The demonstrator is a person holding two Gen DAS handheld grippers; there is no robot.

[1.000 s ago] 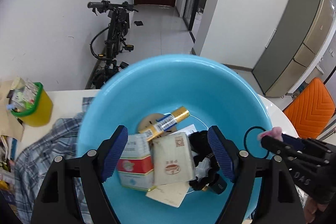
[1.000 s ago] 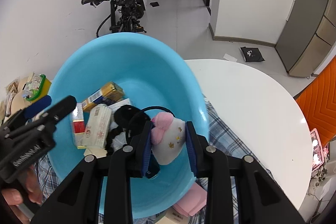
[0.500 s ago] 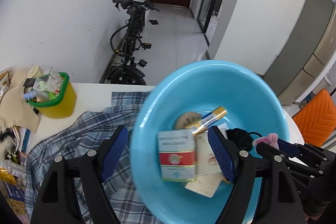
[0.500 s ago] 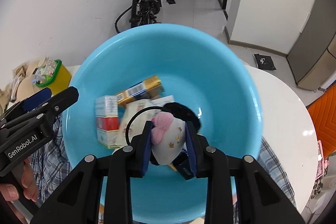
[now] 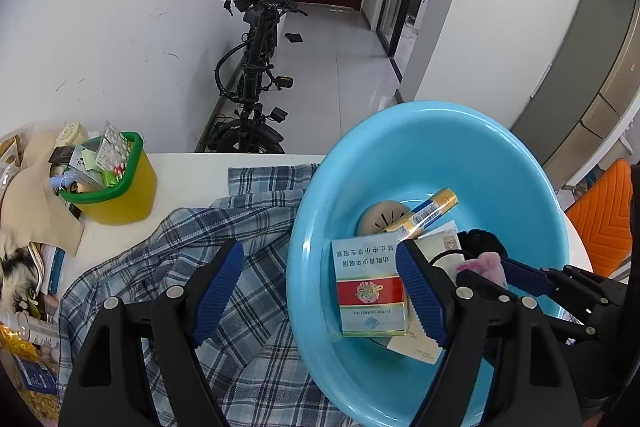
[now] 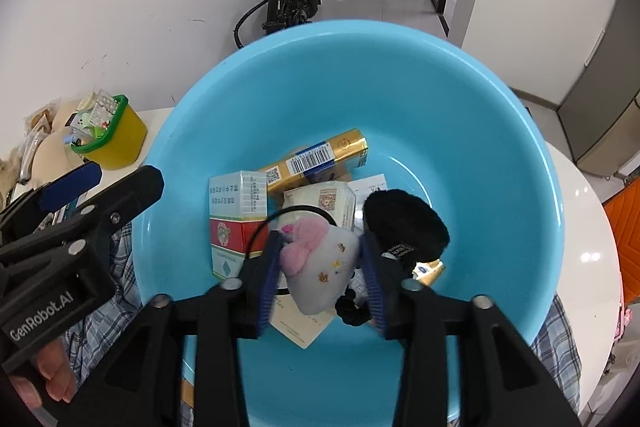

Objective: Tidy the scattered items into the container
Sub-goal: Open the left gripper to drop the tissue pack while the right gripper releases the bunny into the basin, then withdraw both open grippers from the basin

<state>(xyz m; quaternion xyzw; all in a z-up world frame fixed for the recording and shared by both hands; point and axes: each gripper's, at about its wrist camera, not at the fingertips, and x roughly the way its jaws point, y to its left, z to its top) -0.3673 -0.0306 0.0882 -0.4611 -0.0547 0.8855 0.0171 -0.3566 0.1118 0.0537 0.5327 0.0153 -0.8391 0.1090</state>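
So the right gripper (image 6: 320,267) sits low in the middle of the right wrist frame, right over the blue basin (image 6: 500,131), and its jaws are opening. The little grey plush thing with a pink bow (image 6: 320,267) is between the pads, with a thin black elastic loop (image 6: 296,211) arcing off its top. There's a visible sliver of gap on the right-side pad, so the squeeze looks pretty much gone, though the left pad looks like it's touching it.

The basin fills most of that frame. Inside it, centre-left, a white and red cigarette pack (image 6: 236,219) stands on end; a gold box with a barcode (image 6: 316,159) leans behind it, toward the upper middle. A pale box with a QR code (image 6: 320,201) lies just behind the plush, and a black fluffy pad (image 6: 404,223) sits to the right of the gripper. A paper slip (image 6: 300,327) lies flat underneath.

The left gripper (image 5: 320,291) is wide open with nothing in it. In its own view it's at the bottom centre, straddling the basin's left rim: one pad over the plaid shirt (image 5: 168,267), the other over the basin. A yellow bin with a green rim (image 5: 120,195) sits at the left on the white table (image 5: 192,171), stuffed with bits.
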